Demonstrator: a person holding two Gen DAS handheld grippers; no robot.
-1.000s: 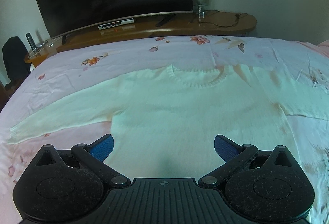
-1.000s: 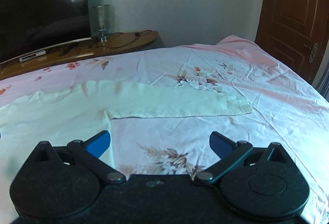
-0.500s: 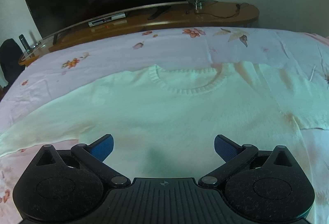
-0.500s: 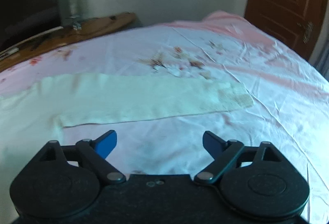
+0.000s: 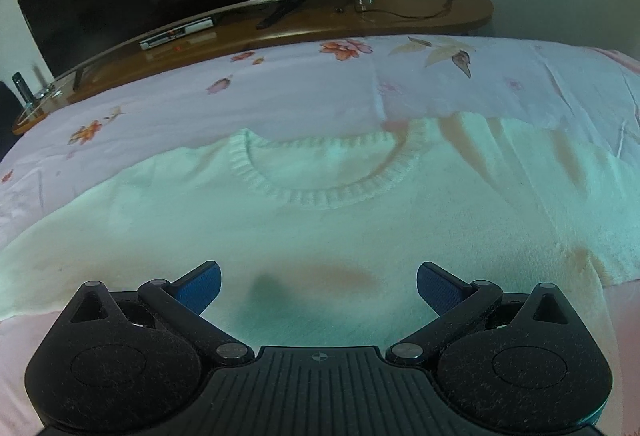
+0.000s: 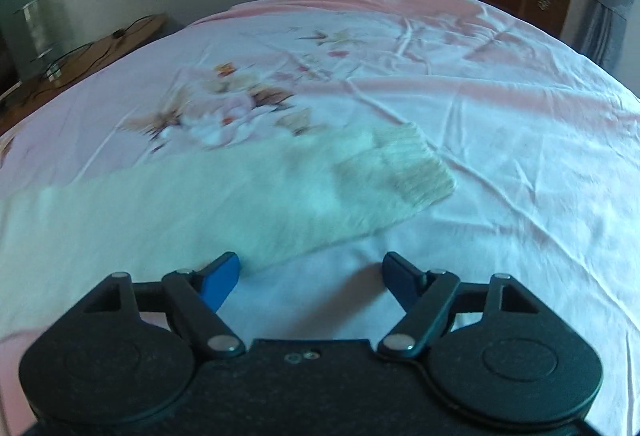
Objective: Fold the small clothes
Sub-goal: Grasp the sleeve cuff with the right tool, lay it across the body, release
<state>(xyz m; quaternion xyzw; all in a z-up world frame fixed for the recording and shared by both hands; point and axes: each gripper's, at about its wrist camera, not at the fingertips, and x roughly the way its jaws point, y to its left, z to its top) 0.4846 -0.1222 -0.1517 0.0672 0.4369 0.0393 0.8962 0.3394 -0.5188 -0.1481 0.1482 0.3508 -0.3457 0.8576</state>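
The sweater [image 5: 320, 228] lay flat and face up on the bed [image 6: 500, 139], spread wide with its sleeves out to the sides. We held the left gripper [image 5: 318, 282] over the lower chest of the garment, the ribbed round collar [image 5: 320, 191] straight ahead of its fingers and nothing between them; they stood well apart. We held the right gripper [image 6: 312, 276] low beside the right sleeve [image 6: 240, 195], whose long axis ran from the body at our left out to the ribbed cuff [image 6: 412, 163] ahead and to the right. The sleeve's near edge passed just in front of the left blue pad [image 6: 220, 278], while the other pad sat over bare sheet. Its jaws were closing, yet we saw no cloth caught between them.

We judged the right hand the nearer one for the sleeve, and that the coming move turned on sliding slightly left and forward so the sleeve's edge entered the gap.

The knit looked soft, thick and slightly fuzzy, cream-white, with tighter ribbing at the collar and the cuff. The sheet beneath was smooth, thin, pink-white cotton with printed flowers and shallow creases. We expected the knit to drape and stretch when lifted.
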